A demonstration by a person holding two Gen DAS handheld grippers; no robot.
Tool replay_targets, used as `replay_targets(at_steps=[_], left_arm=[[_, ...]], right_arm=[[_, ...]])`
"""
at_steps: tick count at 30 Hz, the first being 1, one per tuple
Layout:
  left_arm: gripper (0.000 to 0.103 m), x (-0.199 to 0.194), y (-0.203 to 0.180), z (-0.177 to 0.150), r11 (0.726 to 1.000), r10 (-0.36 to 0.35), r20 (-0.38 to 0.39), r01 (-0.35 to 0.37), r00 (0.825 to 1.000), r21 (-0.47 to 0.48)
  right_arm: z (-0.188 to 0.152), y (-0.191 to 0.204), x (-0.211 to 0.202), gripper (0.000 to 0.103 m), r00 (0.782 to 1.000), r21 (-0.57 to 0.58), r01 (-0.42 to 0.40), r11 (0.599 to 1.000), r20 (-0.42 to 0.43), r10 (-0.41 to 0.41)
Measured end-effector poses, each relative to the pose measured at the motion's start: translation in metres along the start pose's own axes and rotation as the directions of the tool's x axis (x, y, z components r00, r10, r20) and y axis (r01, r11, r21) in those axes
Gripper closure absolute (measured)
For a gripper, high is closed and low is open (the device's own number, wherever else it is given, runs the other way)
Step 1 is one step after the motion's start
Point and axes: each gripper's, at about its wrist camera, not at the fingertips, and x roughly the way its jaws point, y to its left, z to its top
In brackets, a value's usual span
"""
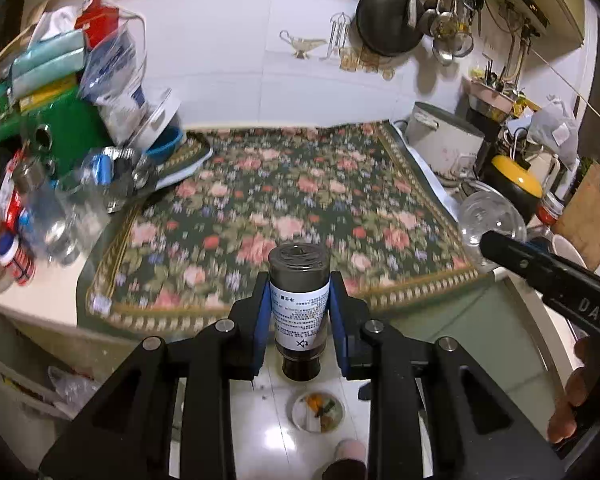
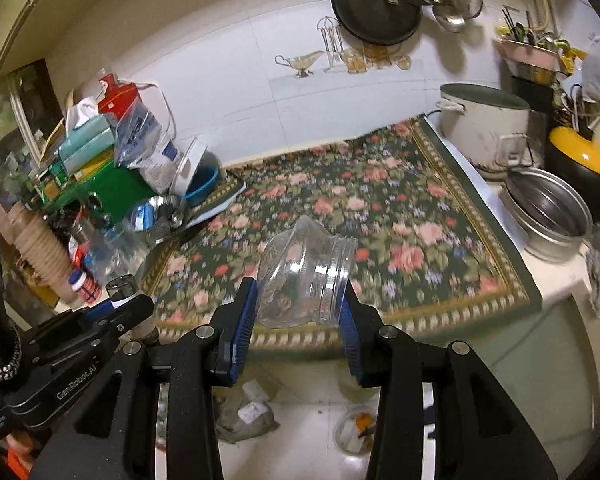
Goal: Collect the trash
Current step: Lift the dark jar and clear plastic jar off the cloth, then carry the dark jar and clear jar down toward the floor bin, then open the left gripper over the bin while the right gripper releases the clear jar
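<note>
My left gripper (image 1: 299,312) is clamped on a dark spice jar (image 1: 299,308) with a white printed label, blue pads (image 1: 262,320) pressing both sides; the jar stands upright between the fingers, held in the air past the counter's front edge with floor tiles under it. My right gripper (image 2: 300,316) is clenched on a crushed clear plastic jar (image 2: 304,272), tilted, threaded mouth toward the right pad, also off the surface near the counter edge. From the left wrist view I see the same clear jar (image 1: 492,216) at the tip of the right gripper (image 1: 500,246) on the right. Below on the floor sits a small bowl (image 1: 318,410) with food scraps, and from the right wrist view some crumpled wrappers (image 2: 248,412) beside it. Next out is the floral cloth (image 1: 284,216) covering the counter, bare in the middle. Left of it a cluttered pile: clear bottles (image 1: 56,216), a green box (image 1: 80,128), a plastic bag (image 1: 116,72). Right side has a metal basin (image 2: 548,216), a yellow-lidded pot (image 2: 580,160) and a white rice cooker (image 2: 484,128). Farthest, a black pan (image 2: 376,4) hangs on the tiled wall (image 1: 228,48).
</note>
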Motion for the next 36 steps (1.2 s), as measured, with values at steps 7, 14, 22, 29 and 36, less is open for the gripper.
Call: replay_targets(at_steps=[7,14,22,29,36], left_arm=[[0.076,0.005,-0.005,-0.047,1.000,-0.017,-0.088,0.015,0.996,-0.023],[0.076,0.040,-0.027,-0.103,1.000,-0.011,-0.184,0.006,0.983,-0.028],[0.076,0.114,-0.052,-0.194,0.997,-0.022,-0.330,-0.004,0.944,-0.077],[0.076,0.183,-0.064,-0.263,0.994,-0.058,-0.431,0.012,0.900,-0.109],[0.076,0.220,-0.069,-0.277,0.991,-0.099,-0.437,0.049,0.894,-0.124]], right_arm=[[-0.039,-0.012,-0.013,0.066,0.997,0.004,0.045,0.999,-0.068,-0.044],[-0.092,-0.048,0.004,0.067,0.984,0.021,0.061,0.998,-0.171,-0.056],[-0.156,-0.104,0.050,0.066,0.948,0.018,0.083,0.996,-0.310,-0.073],[-0.212,-0.137,0.104,0.066,0.907,0.000,0.049,0.999,-0.419,-0.044],[-0.231,-0.137,0.133,0.066,0.900,-0.023,-0.015,1.000,-0.435,0.003]])
